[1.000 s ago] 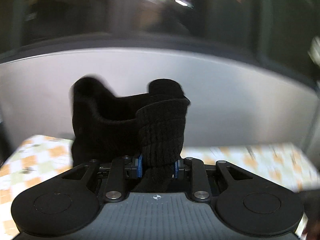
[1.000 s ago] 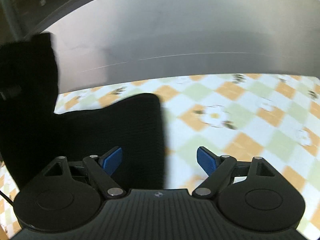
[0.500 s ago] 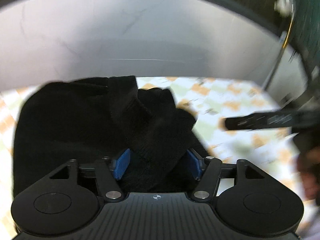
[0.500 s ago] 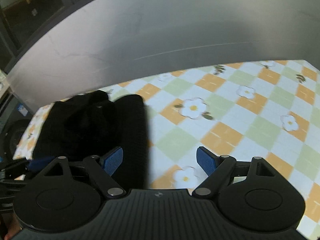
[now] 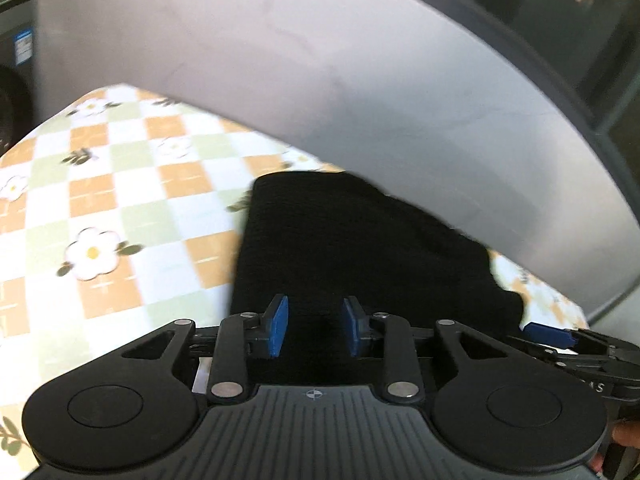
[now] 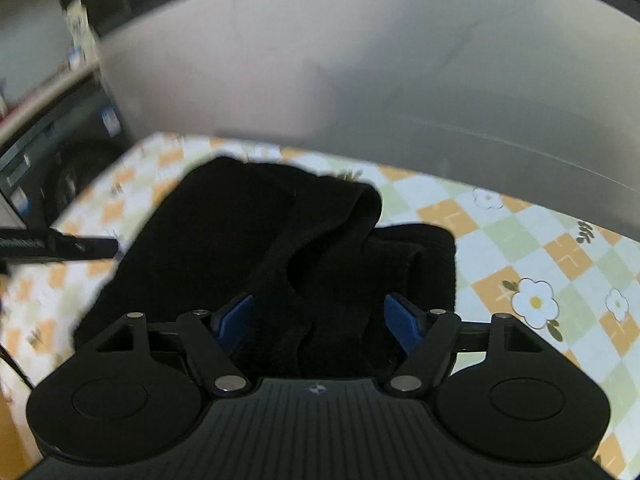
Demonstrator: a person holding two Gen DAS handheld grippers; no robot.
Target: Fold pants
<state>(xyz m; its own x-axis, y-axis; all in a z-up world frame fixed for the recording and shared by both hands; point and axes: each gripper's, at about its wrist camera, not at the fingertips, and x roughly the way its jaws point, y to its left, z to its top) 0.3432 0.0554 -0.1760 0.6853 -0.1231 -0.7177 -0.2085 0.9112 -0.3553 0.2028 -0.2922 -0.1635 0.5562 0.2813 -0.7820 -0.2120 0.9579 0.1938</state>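
Both tools stand over the black pants [image 5: 360, 248] heaped mid-frame on your checkered bench [image 5: 120, 184]. Your left tool [image 5: 314, 330] sits parted around cloth, not pinching; your right tool [image 6: 318, 320] is spread wide over the folds.

Table [image 5: 120, 216] under checkered floral cloth; black pants [image 6: 224, 248] bunched directly on it.

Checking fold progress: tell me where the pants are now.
In both wrist views the black pants lie bunched on the checkered tablecloth near the grey wall, directly ahead of both tools.
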